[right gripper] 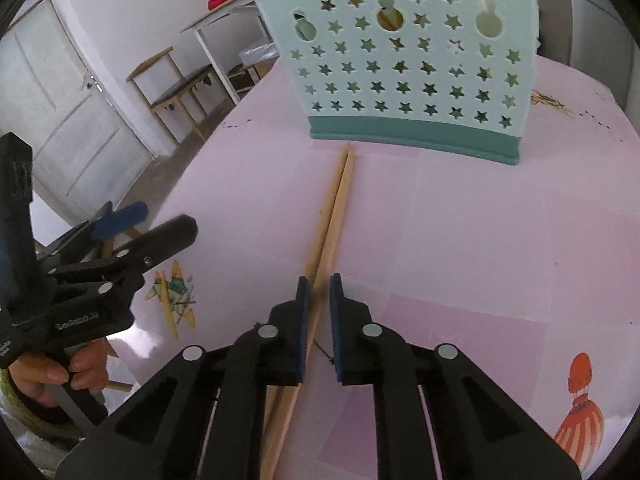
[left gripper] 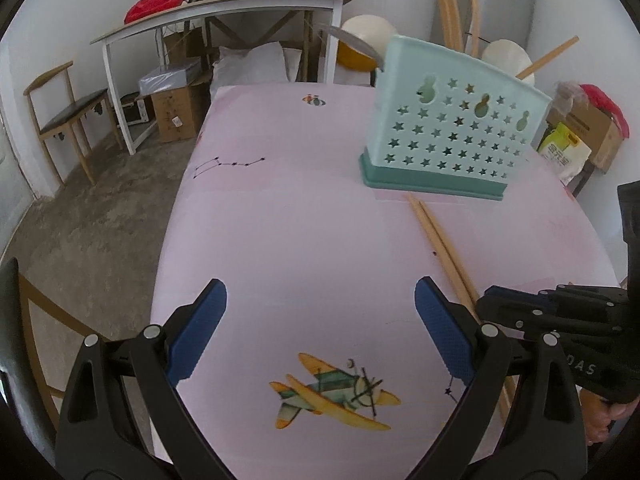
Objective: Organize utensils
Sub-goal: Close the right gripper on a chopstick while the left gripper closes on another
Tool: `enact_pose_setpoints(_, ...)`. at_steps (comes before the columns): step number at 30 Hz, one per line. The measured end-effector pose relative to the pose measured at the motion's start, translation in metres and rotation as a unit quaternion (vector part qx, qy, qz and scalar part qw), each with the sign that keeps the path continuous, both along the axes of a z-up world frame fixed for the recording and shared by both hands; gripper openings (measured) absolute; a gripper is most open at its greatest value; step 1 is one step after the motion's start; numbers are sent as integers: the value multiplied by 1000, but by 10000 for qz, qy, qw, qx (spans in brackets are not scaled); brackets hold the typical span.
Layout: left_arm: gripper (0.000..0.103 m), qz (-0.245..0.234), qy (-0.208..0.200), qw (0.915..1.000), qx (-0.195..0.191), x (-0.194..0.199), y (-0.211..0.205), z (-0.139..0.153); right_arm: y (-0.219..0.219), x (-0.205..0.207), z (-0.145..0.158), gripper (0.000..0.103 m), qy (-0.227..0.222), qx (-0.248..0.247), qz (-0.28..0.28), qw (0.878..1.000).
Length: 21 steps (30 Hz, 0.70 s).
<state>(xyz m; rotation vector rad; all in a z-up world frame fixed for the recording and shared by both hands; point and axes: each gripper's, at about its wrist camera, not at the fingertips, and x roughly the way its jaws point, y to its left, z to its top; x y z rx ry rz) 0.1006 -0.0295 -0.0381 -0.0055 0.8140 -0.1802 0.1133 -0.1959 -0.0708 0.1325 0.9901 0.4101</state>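
A pair of wooden chopsticks (right gripper: 336, 200) lies on the pink tablecloth (right gripper: 460, 240), running from the front edge up to a mint utensil holder (right gripper: 400, 52) with star holes. My right gripper (right gripper: 318, 282) is low on the cloth, its blue pads narrowed around the pair near the tips. In the left wrist view the chopsticks (left gripper: 440, 248) lead to the right gripper (left gripper: 494, 294) at the right edge. The holder (left gripper: 452, 128) has a metal spoon (left gripper: 352, 42) and a chopstick (left gripper: 548, 58) standing in it. My left gripper (left gripper: 320, 286) hangs wide open over bare cloth, holding nothing.
The table's left edge (left gripper: 176, 216) drops to a concrete floor. Beyond stand a wooden chair (left gripper: 64, 116), a white desk (left gripper: 224, 12) with clutter, cardboard boxes (left gripper: 176, 112) and a white door (right gripper: 68, 108). A hand (right gripper: 52, 372) holds the left gripper's handle.
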Motion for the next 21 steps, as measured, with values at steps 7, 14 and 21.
enact_pose_setpoints(7, 85, -578, 16, 9983, -30, 3, -31, 2, -25, -9, 3, 6, -83, -60, -298, 9995)
enact_pose_setpoints(14, 61, -1063, 266, 9940, 67, 12, -65, -8, -64, -14, 6, 6, -3, -58, -819, 9966)
enact_pose_setpoints(21, 39, -1303, 596, 9895, 179, 14, -81, -19, -86, -18, 5, 6, 93, 170, -1052, 9943)
